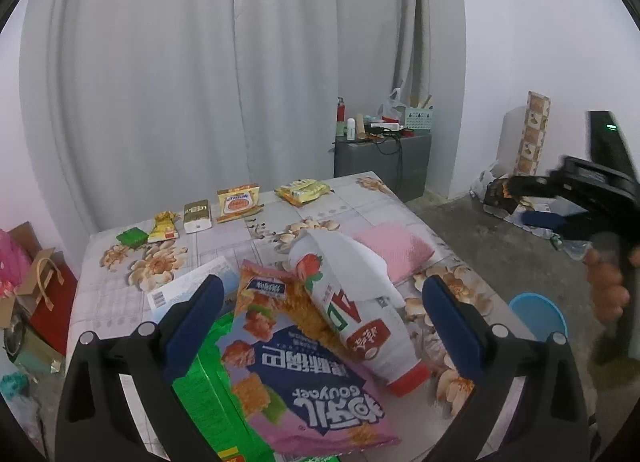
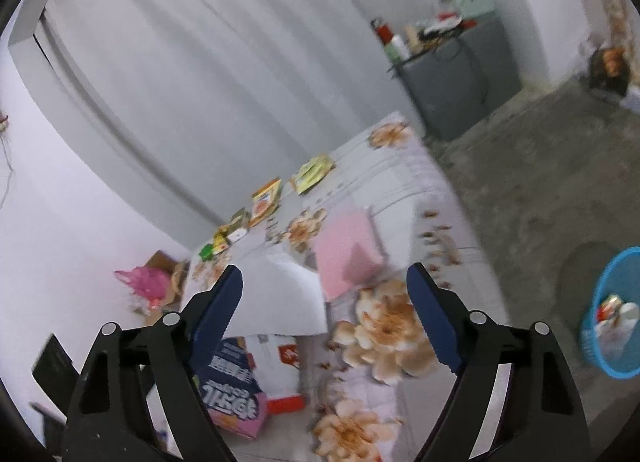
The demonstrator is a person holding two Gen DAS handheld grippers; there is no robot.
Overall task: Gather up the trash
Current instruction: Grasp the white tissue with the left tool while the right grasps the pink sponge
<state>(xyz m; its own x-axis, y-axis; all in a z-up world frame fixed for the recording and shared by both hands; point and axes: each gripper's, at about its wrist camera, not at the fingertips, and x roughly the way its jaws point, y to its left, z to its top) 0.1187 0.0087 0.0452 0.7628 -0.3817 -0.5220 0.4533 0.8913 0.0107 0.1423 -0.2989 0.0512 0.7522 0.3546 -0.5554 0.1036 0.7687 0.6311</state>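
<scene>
Between the spread jaws of the left gripper (image 1: 320, 310), on the flower-patterned surface (image 1: 256, 218), a white plastic strawberry-print bottle with a red cap (image 1: 352, 314) leans over a pink-and-blue crinkly snack bag (image 1: 304, 374). Both look light; the bag seems soft and slippery, better pinched at an edge, the bottle stiffer, best taken across its body. The right gripper (image 2: 324, 314) hangs released, empty, near the blue plastic basket (image 2: 600, 338).

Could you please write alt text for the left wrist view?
The open left hand-held gripper hovers over a pink snack bag, a white strawberry bottle and a green box on a floral table.
</scene>
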